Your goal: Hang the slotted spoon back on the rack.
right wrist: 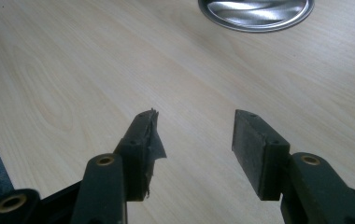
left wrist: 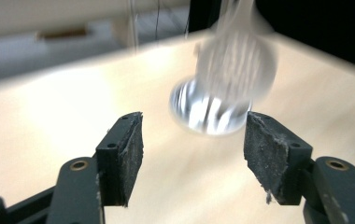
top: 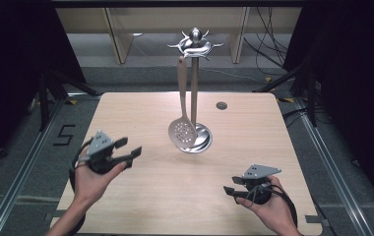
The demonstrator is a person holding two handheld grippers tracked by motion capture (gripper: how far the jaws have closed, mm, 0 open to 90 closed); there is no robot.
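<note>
A steel utensil stand (top: 195, 46) rises from a round base (top: 202, 140) at the middle of the wooden table (top: 140, 196). A slotted steel spoon (top: 182, 132) hangs from its top hooks, its perforated bowl just above the base. My left gripper (top: 132, 147) is held above the table's left side, pointing right toward the spoon, open with nothing between its jaws. In the left gripper view the spoon (left wrist: 236, 60) and the base (left wrist: 203, 114) are blurred ahead of the pads (left wrist: 131, 154). My right gripper (top: 228, 189) rests low at the front right, open and empty, aimed left.
A small dark round cap (top: 221, 105) sits in the tabletop behind the stand. In the right gripper view the stand's base (right wrist: 256, 11) lies far ahead over bare wood. Black curtains, metal rails and cables surround the table.
</note>
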